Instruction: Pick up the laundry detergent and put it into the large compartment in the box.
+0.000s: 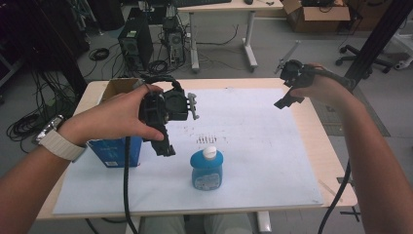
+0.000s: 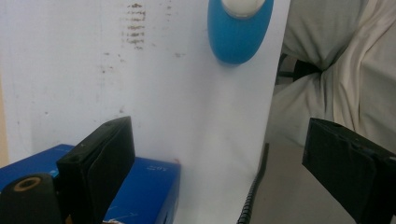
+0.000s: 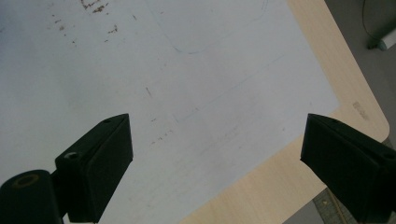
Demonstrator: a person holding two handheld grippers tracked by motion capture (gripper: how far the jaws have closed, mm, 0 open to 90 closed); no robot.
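Fingers spread wide and empty on both: your left gripper (image 1: pixel 165 127) hovers beside the blue bottle (image 1: pixel 207 168), your right gripper (image 1: pixel 290 88) well beyond it.

A sheet (image 1: pixel 253 141) lies flat on the table (image 1: pixel 321 146) and covers most of its top; a strip of table stays bare along the right edge and the far edge. A bottle (image 1: pixel 207 169) stands on the sheet, near its front edge, at about mid-width. A box (image 1: pixel 114 146) stands on the left part of the sheet, left of the bottle and apart from it. A patch of marks (image 1: pixel 207 139) lies on the sheet just behind the bottle. The left gripper (image 1: pixel 168 122) is held above the sheet, between the box and the bottle. The right gripper (image 1: pixel 292 87) is held above the far right part of the table, well apart from the bottle. Behind the table, computer towers (image 1: pixel 136 44) stand on the floor, with a desk (image 1: pixel 221 9) to their right.
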